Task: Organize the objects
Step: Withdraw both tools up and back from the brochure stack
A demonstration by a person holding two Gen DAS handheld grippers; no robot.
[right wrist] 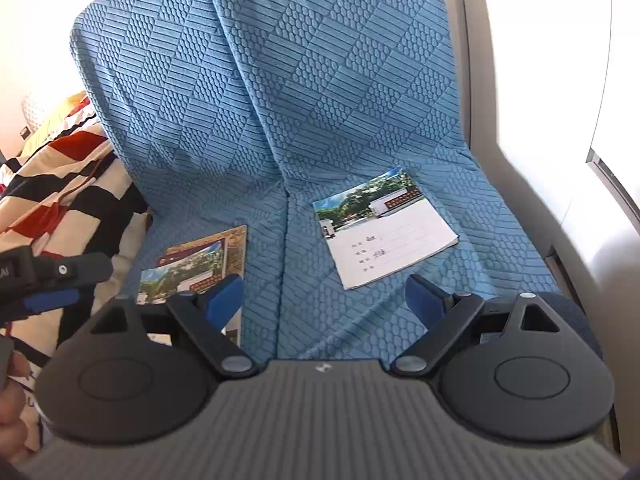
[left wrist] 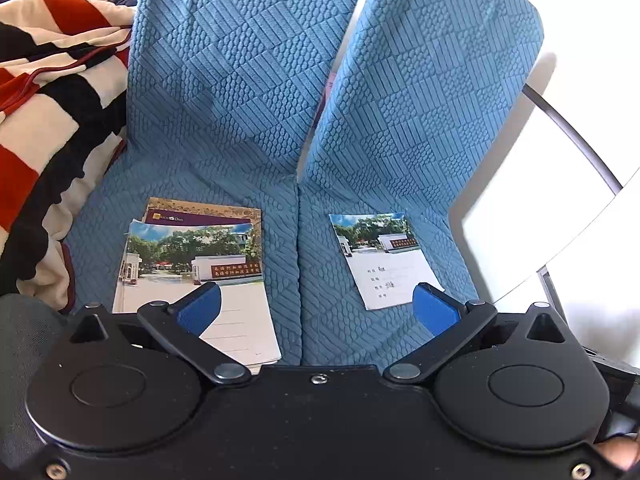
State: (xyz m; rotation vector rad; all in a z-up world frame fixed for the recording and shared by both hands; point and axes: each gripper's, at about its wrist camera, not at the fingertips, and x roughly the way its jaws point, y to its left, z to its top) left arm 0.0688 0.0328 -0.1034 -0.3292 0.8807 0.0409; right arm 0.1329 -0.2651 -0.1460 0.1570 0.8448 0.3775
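A stack of notebooks with a photo of a building on the top cover lies on the left seat cushion of a blue textured sofa. A single notebook of the same kind lies apart on the right cushion. My left gripper is open above the seam between the cushions, holding nothing. In the right wrist view the single notebook lies just ahead of my right gripper, which is open and empty. The stack is partly hidden behind its left finger. Part of the left gripper shows at the left edge.
A red, black and white striped quilt is piled against the sofa's left side, also seen as the quilt. A white wall and window frame border the right. The sofa's backrest rises behind the seat. A hand shows at the lower left.
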